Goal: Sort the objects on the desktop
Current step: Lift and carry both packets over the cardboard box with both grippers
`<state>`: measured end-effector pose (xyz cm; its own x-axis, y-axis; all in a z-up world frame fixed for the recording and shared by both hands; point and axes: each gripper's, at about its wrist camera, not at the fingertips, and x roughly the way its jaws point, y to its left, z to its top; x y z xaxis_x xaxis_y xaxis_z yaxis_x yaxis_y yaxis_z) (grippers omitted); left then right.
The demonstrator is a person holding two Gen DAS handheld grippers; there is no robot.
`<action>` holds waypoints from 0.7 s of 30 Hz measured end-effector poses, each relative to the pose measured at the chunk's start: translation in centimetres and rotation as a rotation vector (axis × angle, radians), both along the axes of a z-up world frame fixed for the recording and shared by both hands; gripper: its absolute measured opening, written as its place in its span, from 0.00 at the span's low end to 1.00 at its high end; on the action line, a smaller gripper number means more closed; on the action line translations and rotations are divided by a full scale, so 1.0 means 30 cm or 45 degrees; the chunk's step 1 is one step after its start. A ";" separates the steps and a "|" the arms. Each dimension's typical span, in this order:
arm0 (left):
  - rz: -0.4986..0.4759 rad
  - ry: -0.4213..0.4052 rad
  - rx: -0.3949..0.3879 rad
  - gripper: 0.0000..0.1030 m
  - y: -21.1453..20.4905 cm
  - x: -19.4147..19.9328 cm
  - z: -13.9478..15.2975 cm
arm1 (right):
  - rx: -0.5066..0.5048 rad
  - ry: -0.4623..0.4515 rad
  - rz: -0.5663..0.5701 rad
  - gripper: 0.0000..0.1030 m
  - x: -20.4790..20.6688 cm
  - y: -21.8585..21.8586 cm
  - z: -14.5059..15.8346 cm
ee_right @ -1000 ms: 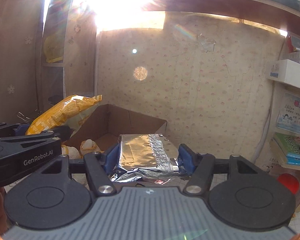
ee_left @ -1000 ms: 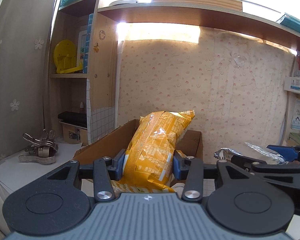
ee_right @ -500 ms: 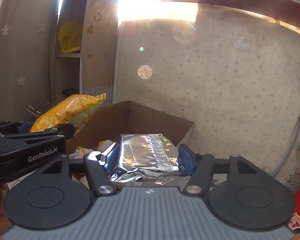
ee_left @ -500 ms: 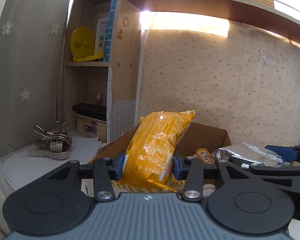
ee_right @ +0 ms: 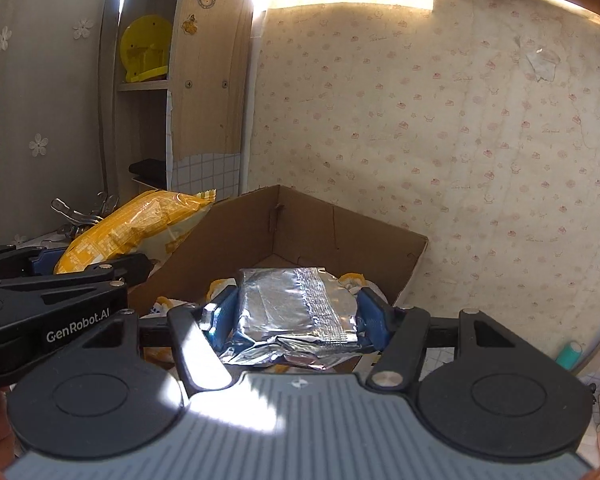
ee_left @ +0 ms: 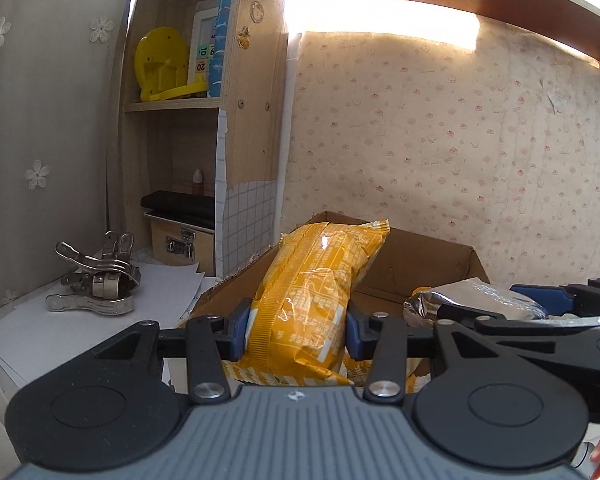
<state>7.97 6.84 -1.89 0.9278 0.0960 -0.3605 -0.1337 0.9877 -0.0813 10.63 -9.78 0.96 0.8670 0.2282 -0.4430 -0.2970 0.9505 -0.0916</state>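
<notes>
Together, the 2 grippers hold snacks at an open cardboard box (ee_right: 340, 232) by the papered wall: the left gripper (ee_left: 296, 330) is clamped on a yellow snack bag (ee_left: 312, 288) above the box's near left edge. Beside it, the right gripper (ee_right: 296, 316) squeezes a silver foil packet (ee_right: 296, 304) over the box's interior, where more yellow packets (ee_right: 354, 279) lie.
</notes>
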 end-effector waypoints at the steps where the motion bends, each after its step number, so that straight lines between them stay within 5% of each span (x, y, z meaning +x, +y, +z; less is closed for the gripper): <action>1: 0.003 -0.002 0.012 0.46 -0.004 0.006 0.000 | 0.003 0.003 0.001 0.61 0.011 0.000 -0.004; 21: 0.005 0.036 0.073 0.46 -0.038 0.177 -0.013 | 0.064 0.050 -0.031 0.61 0.246 -0.021 -0.028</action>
<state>13.27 5.69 -2.28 0.9168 0.1210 -0.3806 -0.1392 0.9900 -0.0205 18.00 -10.40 0.12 0.8545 0.2304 -0.4656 -0.2765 0.9605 -0.0323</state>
